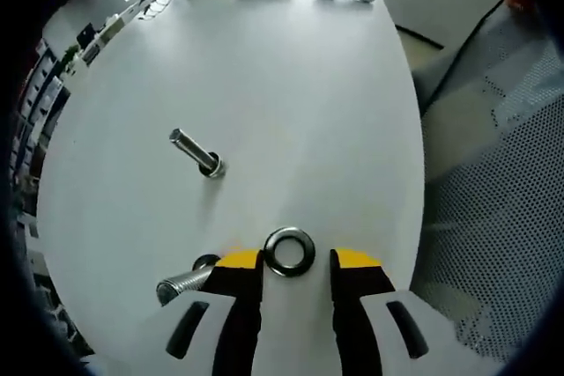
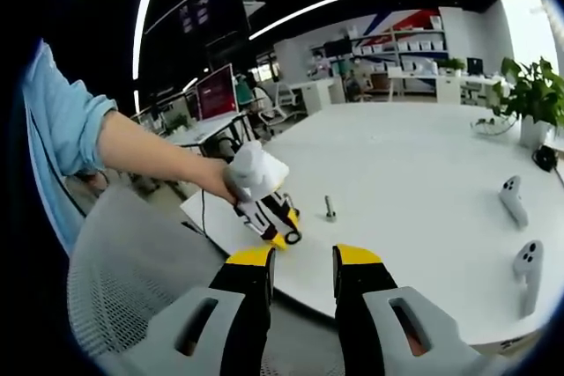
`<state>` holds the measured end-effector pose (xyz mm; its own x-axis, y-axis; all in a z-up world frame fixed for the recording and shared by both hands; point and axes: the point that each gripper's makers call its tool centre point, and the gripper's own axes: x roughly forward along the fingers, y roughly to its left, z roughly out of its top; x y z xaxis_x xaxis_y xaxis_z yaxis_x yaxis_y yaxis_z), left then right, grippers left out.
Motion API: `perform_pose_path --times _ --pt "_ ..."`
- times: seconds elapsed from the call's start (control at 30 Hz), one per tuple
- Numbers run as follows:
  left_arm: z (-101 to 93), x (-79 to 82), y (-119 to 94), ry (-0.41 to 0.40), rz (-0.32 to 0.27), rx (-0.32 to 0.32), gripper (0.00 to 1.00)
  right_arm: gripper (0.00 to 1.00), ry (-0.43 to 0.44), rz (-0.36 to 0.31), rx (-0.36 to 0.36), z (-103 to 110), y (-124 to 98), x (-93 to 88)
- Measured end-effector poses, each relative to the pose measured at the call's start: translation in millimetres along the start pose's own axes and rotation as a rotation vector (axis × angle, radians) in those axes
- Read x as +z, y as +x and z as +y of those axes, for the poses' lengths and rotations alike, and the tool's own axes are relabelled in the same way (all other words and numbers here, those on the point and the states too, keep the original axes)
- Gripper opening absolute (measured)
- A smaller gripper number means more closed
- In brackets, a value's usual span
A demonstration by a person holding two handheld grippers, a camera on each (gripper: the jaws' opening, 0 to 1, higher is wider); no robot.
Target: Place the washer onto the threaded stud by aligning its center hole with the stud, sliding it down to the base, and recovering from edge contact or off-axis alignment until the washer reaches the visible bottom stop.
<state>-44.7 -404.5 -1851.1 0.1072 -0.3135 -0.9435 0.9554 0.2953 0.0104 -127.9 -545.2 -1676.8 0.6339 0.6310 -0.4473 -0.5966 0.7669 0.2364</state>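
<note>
Two left gripper (image 1: 298, 263) fingers stand apart, washer (image 1: 290, 251) lying flat between their tips.

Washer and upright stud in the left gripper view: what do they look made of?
Washer: probably steel, polished; the ring is grey and glints, lying flat on the white table between the open left gripper jaws. Stud: also looks like bright metal, shiny silver with a light streak along its shaft; any plating can't be told.
</note>
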Motion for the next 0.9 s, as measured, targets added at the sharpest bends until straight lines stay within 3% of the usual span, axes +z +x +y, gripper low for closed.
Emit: perform_pose_path --times 0.37,0.47,0.9 --pt "-1.2 -0.2 -0.4 -0.013 0.005 0.003 0.27 0.28 0.005 -0.014 -0.003 -0.7 -0.8 1.8" --pt "-0.6 -0.3 -0.5 -0.015 0.008 0.01 0.21 0.28 0.009 -0.018 -0.008 -1.4 -1.2 2.3" --pt "-0.3 -0.2 -0.5 -0.026 0.008 0.014 0.2 0.28 0.022 -0.038 -0.021 -3.2 -3.1 4.2"
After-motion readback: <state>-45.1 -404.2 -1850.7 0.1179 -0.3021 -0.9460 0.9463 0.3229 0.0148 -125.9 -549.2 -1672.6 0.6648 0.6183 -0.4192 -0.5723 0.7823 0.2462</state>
